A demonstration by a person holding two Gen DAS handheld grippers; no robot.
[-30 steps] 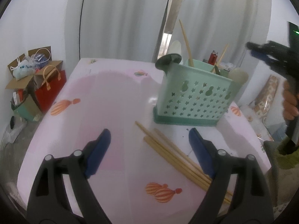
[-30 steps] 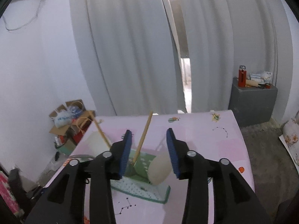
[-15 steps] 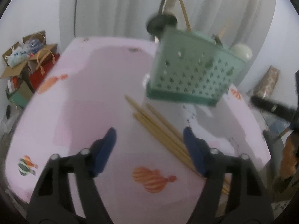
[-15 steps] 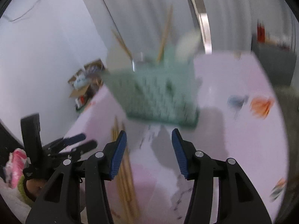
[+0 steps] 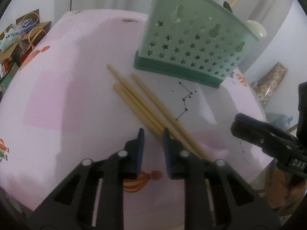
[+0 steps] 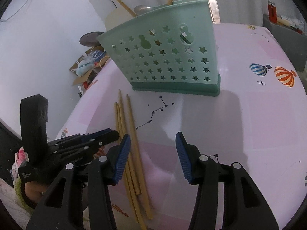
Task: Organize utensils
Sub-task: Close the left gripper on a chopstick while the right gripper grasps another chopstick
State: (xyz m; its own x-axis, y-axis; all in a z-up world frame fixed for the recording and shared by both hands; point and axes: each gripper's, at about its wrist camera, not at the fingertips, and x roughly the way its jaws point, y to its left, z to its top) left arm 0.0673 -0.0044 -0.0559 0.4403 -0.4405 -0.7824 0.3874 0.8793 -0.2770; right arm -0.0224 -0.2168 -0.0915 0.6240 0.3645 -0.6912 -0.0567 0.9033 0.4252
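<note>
Several bamboo chopsticks [image 5: 140, 99] lie side by side on the pink table, in front of a mint green utensil basket [image 5: 193, 40] with star holes. The basket holds chopsticks, a ladle and pale spatulas. My left gripper [image 5: 153, 134] hangs low over the near ends of the chopsticks, jaws narrowed to a small gap, nothing between them. My right gripper [image 6: 153, 139] is open and empty above the table; the chopsticks [image 6: 127, 126] run past its left finger. The basket [image 6: 168, 57] stands beyond it. The left gripper [image 6: 107, 136] shows at its left.
The pink table [image 5: 63, 88] has balloon prints and ends close at the left and front. Cardboard boxes and bags [image 5: 17, 36] sit on the floor at the left. A grey cabinet [image 6: 282, 34] with a lighter stands at the far right. White curtains hang behind.
Both grippers have come down close to the table and the chopsticks. My left gripper's jaws have narrowed from wide open to a small gap. The right gripper stays open.
</note>
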